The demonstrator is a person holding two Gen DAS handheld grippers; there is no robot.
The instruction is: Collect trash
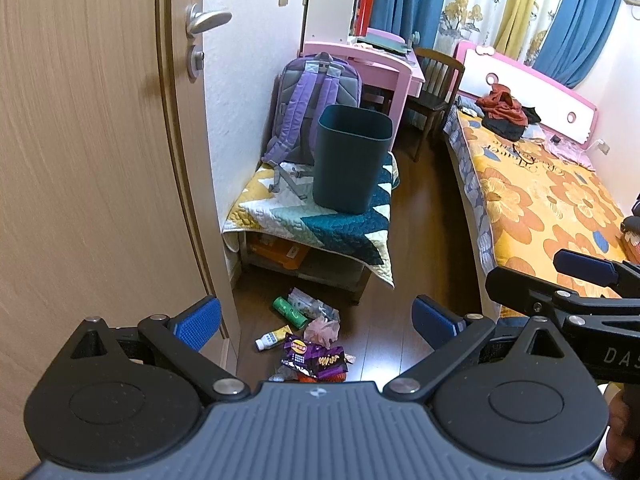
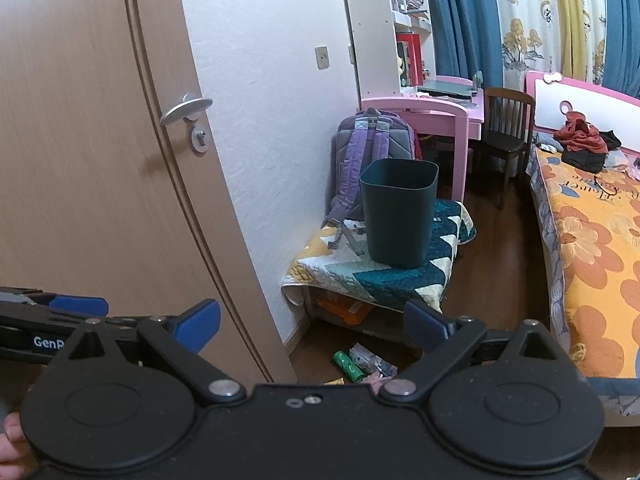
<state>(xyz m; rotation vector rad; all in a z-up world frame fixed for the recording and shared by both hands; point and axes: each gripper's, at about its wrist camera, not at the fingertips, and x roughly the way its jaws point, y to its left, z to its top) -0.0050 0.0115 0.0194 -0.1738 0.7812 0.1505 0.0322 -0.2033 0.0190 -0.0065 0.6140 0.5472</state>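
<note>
Both wrist views high by door, facing into bedroom; share bin (image 1: 352, 158), floor litter (image 1: 310, 336)

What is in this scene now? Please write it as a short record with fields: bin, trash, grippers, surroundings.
bin: dark teal bin, upright on the quilted bench, beside a purple backpack
trash: pile on the wood floor in front of the bench; green roll, small white bottle, purple snack bag, pink wad
grippers: left gripper open, empty; right gripper open, empty; both above the floor
surroundings: door to the left, bed to the right
</note>
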